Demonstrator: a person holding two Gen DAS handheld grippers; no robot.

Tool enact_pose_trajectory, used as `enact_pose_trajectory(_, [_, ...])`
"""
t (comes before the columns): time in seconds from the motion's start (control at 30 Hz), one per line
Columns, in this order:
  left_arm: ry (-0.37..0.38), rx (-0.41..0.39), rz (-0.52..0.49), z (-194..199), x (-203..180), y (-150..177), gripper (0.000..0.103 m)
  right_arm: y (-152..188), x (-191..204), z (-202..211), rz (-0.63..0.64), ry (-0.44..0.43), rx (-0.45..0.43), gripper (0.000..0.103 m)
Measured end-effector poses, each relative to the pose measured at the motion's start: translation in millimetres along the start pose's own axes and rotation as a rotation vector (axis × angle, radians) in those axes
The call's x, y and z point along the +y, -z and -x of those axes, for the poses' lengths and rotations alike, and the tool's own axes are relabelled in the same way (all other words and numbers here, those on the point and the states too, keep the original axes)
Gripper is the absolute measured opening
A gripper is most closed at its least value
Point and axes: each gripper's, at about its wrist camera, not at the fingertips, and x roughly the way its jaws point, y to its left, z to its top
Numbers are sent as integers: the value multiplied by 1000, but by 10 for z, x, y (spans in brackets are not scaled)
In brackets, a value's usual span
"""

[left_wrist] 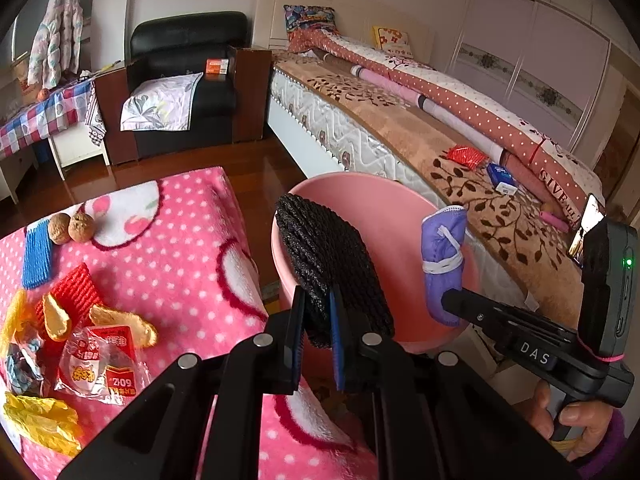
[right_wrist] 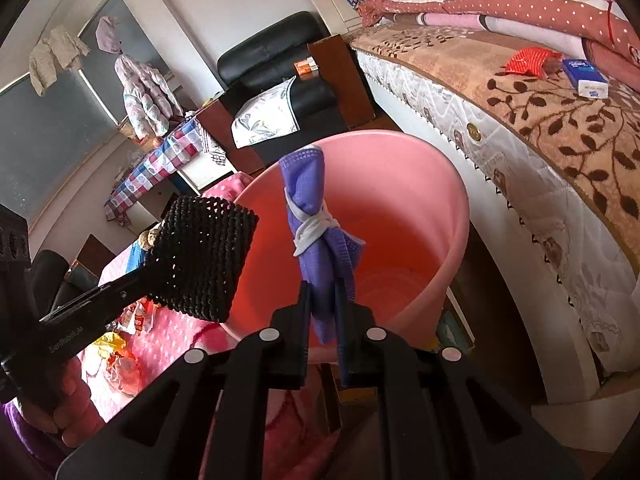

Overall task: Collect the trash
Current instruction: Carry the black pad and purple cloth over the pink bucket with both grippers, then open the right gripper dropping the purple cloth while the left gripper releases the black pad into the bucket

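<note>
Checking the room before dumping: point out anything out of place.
A red packet and a blue box lie on the bed, away from the scraps on the pink blanket. Nothing looks spilled or broken.

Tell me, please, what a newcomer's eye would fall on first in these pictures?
First the pink bucket, standing between the bed and the pink dotted blanket. Over its mouth the left gripper clamps a black foam net, and the right gripper clamps a purple face mask bound with its own white strap. Wrappers and peels lie on the blanket.
</note>
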Motion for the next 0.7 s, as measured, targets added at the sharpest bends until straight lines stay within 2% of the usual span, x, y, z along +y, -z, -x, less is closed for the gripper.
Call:
enact_pose_trajectory(0.17, [-4,3,-1,-19,-12,12,13,2,10,-5,-11,8,1,12])
enact_pose_trajectory(0.37, [-2,-19,3,48,-16,21,30,-13,53,-15,4,43,-1,14])
enact_pose_trajectory(0.47, [-5,-32,-1,93,-27,20,32,2,75,-11,11,43,-1,15])
enact_pose_trajectory(0.53, [-2,-39,-1,121,-28,20,33,7,78,1,11,43,-4,20])
enact_pose_trajectory(0.6, [-3,-43,0,150,-27,24,33,11,64,17,4,41,-10,30])
enact_pose_trajectory(0.7, [-3,-49,11,192,-8,30,33,30,76,44,-1,37,-13,31])
